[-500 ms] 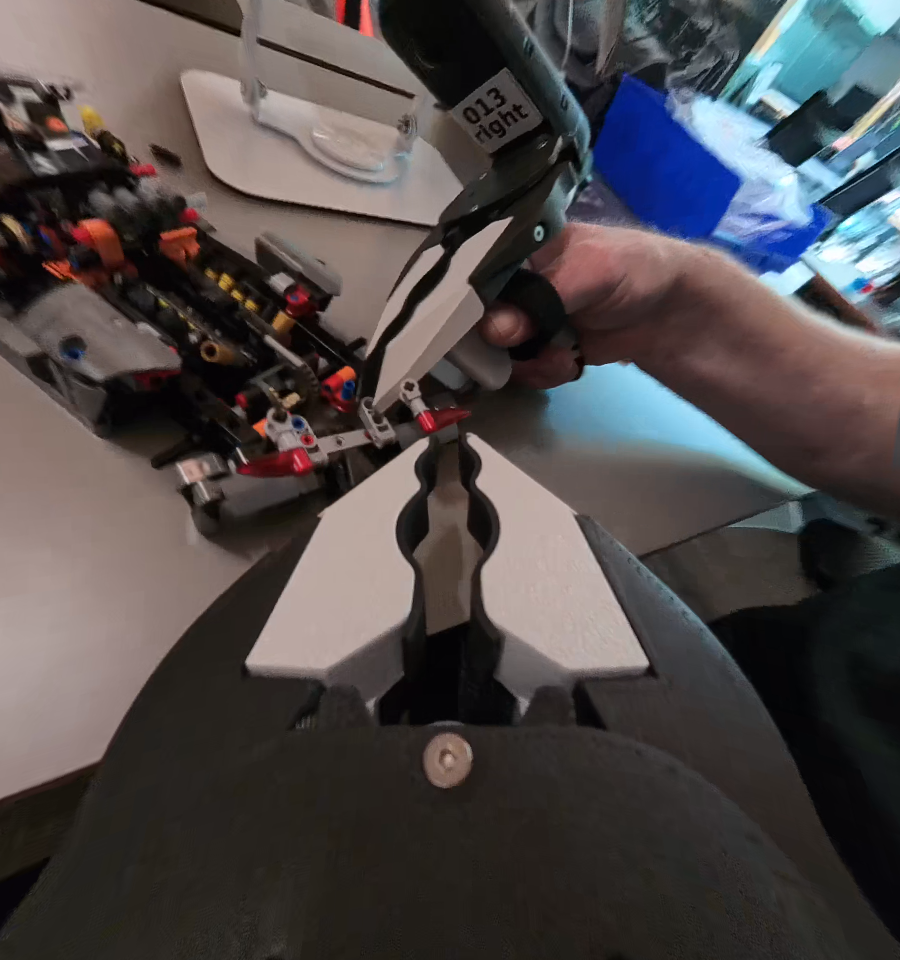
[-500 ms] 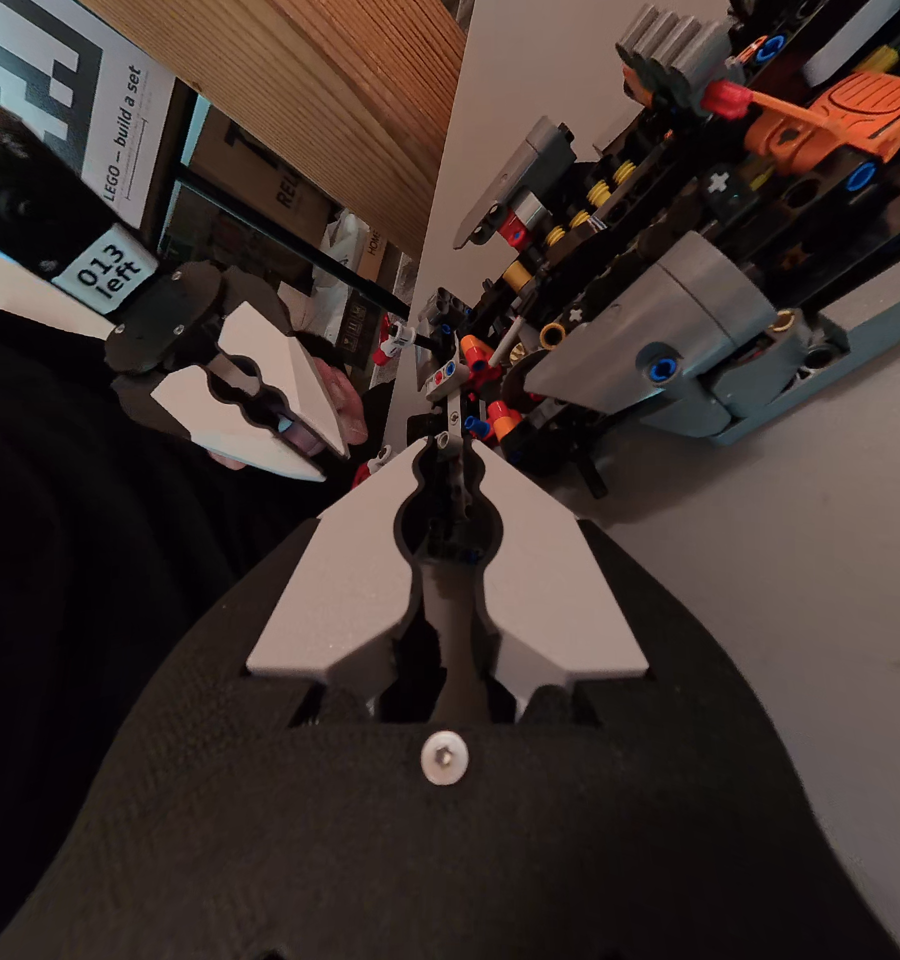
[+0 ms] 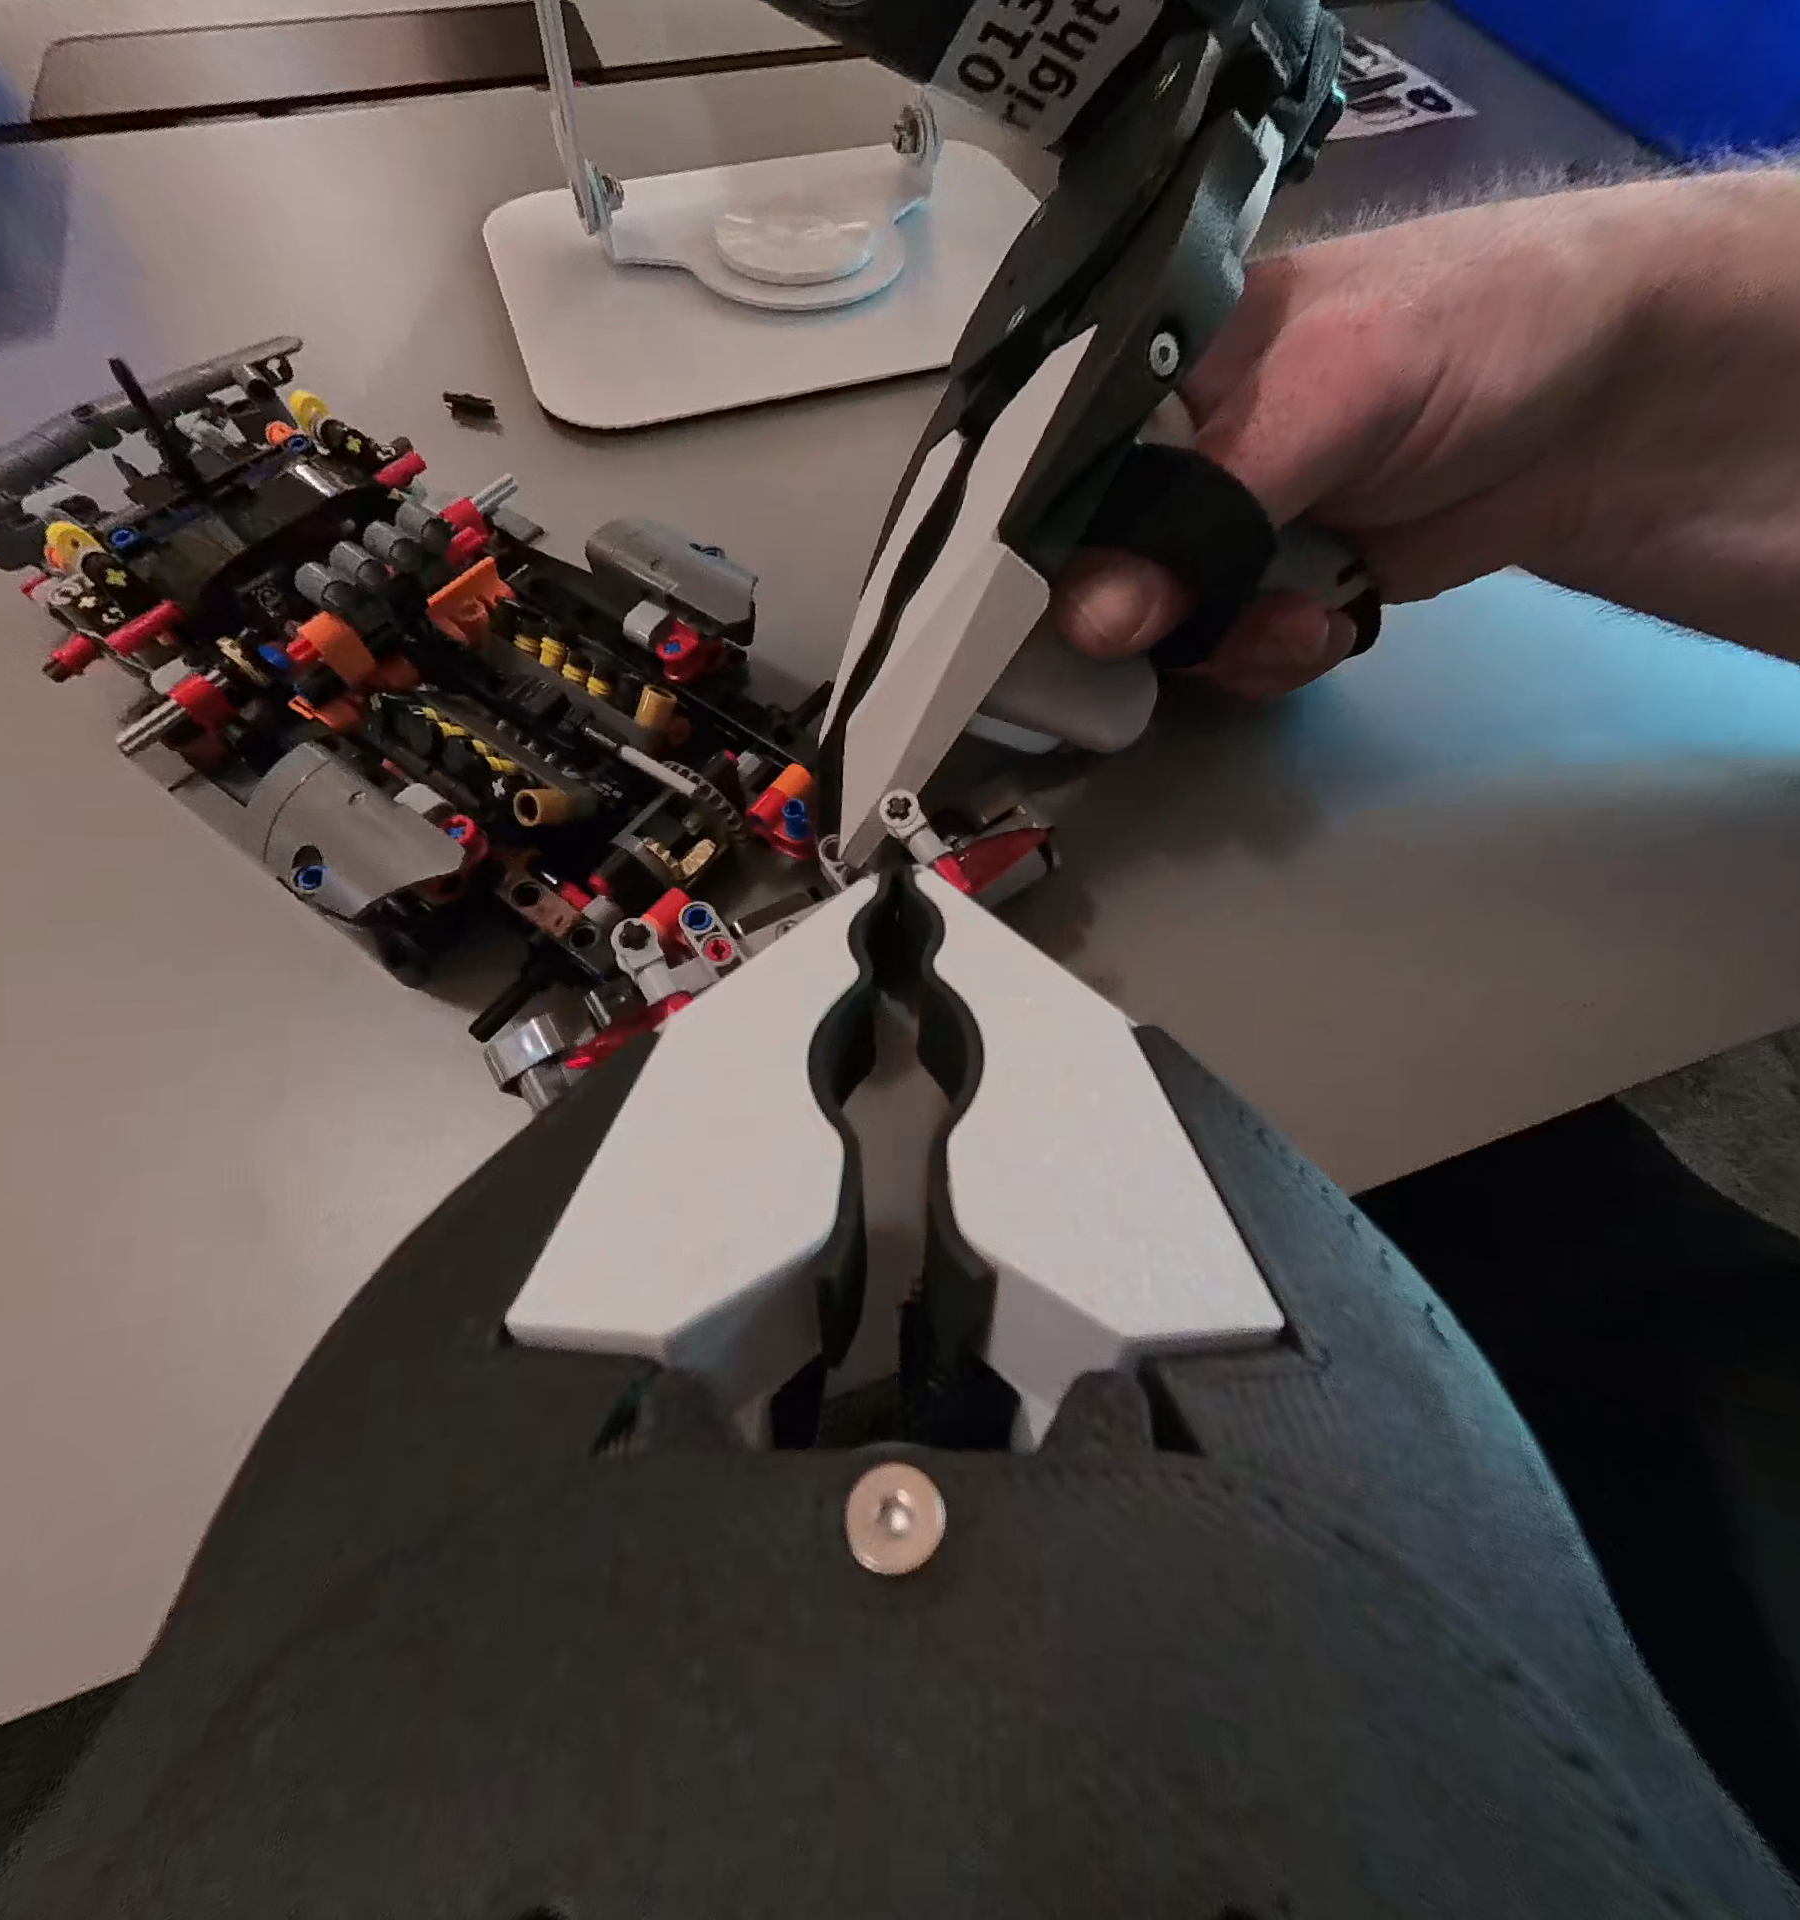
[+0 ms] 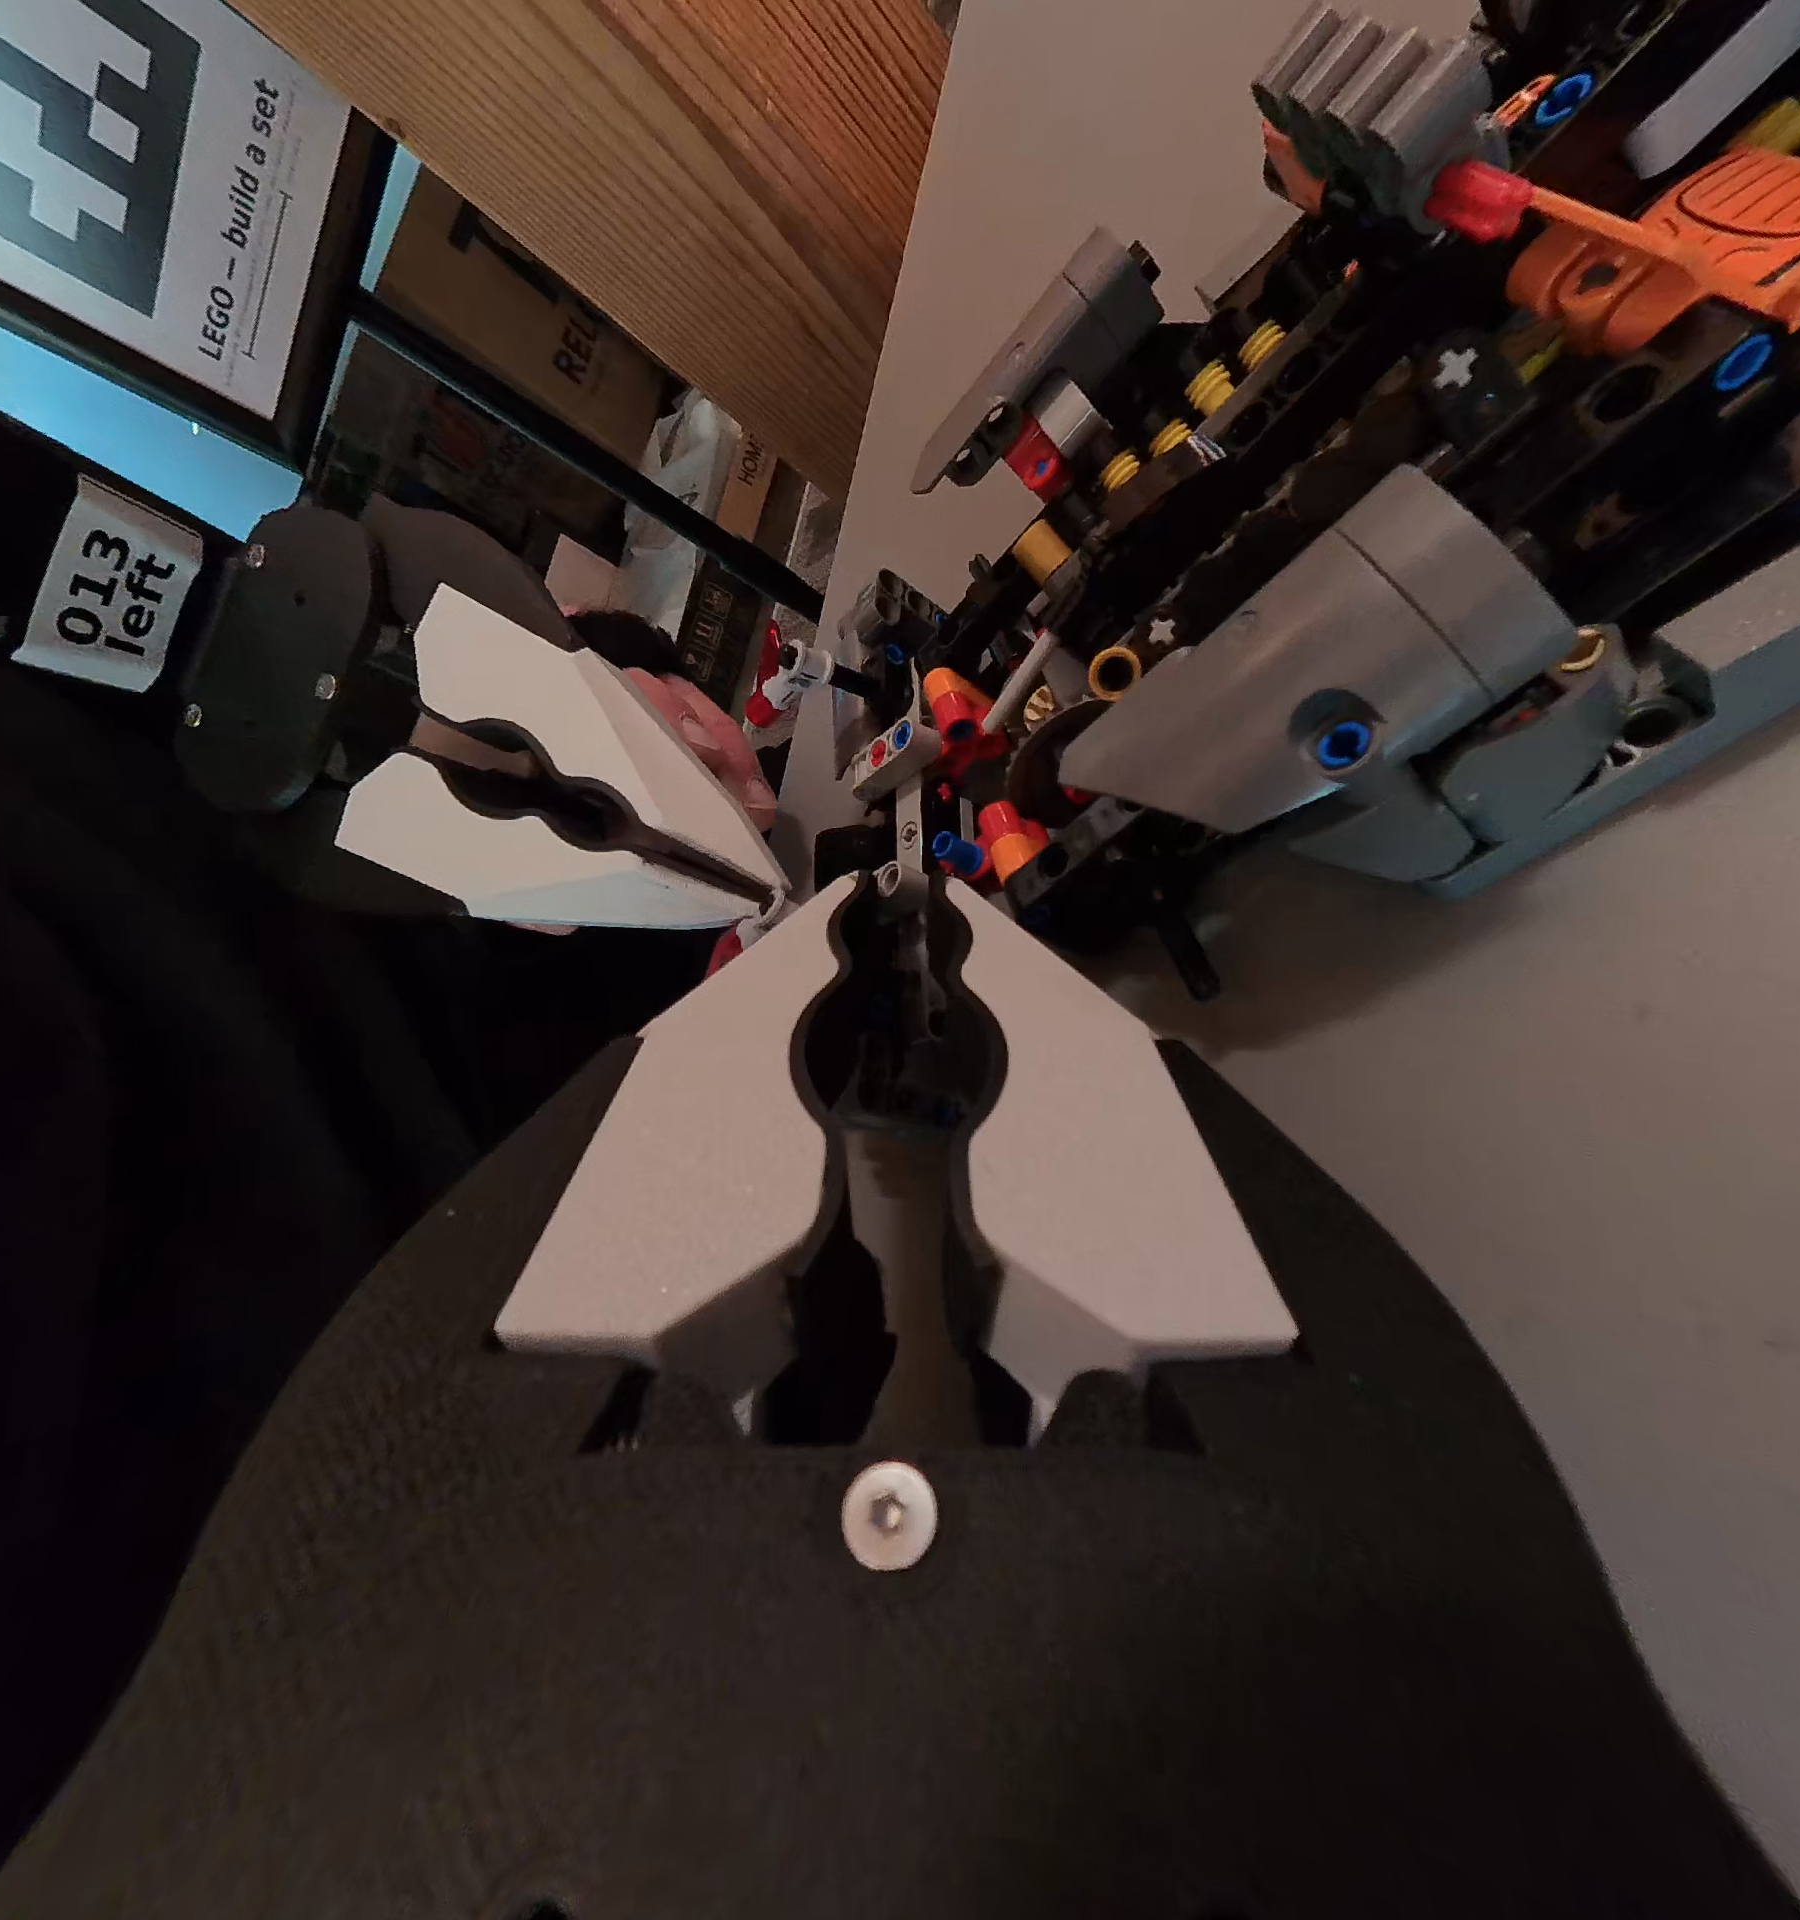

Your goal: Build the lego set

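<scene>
Lego chassis (image 3: 439,707) sits on the table (image 3: 200,1195), both grippers, left (image 3: 891,894) and right (image 4: 901,894), pinched on its near-end grey link (image 4: 908,831), so uneven squeezing could pop it off.

Your left gripper (image 3: 894,883) is sitting low in front of you, and its two white fingers (image 3: 740,1122) are pressing close together at the tips. They are touching the near end of the lego car (image 3: 439,707), which is lying on the grey table (image 3: 200,1195). You cannot tell what little piece they are pinching, if any. Your right gripper (image 3: 854,842) is coming down from above with your hand (image 3: 1395,447) wrapping its handle. Its tip is poking the same end, right beside a small grey piece (image 3: 901,810) and a red pointed piece (image 3: 989,857). A white stand (image 3: 730,281) is standing behind the car.
</scene>
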### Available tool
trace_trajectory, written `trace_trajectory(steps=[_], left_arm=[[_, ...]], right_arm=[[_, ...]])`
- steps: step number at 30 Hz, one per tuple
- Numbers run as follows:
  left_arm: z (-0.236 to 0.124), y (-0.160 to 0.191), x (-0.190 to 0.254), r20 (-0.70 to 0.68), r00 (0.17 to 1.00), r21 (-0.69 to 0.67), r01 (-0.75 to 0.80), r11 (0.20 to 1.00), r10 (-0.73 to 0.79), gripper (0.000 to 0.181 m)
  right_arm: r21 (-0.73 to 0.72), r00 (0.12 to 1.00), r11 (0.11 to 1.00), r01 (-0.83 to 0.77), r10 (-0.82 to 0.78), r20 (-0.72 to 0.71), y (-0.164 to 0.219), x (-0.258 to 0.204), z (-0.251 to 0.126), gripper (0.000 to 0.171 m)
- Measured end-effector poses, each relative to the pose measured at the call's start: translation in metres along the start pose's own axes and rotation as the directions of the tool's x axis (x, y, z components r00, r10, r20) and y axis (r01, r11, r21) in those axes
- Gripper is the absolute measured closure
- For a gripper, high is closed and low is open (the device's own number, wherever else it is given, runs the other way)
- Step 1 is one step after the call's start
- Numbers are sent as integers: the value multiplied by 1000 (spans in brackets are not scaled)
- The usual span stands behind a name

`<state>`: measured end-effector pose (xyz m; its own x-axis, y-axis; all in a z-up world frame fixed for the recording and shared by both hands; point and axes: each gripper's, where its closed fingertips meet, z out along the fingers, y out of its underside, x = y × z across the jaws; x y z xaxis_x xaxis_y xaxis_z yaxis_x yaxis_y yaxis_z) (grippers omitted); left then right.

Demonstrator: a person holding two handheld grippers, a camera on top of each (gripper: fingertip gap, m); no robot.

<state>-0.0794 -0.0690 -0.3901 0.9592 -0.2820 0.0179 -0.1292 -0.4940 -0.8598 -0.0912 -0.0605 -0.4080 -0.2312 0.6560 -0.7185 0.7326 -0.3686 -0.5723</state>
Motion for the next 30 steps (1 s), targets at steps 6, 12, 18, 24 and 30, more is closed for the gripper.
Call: trace_trajectory(steps=[6, 12, 18, 24, 30], left_arm=[[7, 4, -2, 33, 998, -53, -61, 997, 63, 181], [11, 8, -2, 56, 991, -90, -120, 989, 125, 181], [13, 7, -1, 58, 985, -110, -156, 982, 163, 181], [15, 7, 0, 56, 983, -127, -165, 978, 173, 181], [16, 6, 0, 55, 982, -136, -170, 976, 179, 181]], right_arm=[[-19, 1000, 1000, 16, -16, 5, 1, 0, -1, 164], [-29, 1000, 999, 23, -22, 7, 2, 1, -1, 164], [-33, 999, 999, 34, -34, 2, 3, 1, -2, 164], [-33, 999, 999, 36, -36, -6, 2, 4, -6, 164], [-35, 999, 998, 45, -46, -27, 4, 8, -11, 171]])
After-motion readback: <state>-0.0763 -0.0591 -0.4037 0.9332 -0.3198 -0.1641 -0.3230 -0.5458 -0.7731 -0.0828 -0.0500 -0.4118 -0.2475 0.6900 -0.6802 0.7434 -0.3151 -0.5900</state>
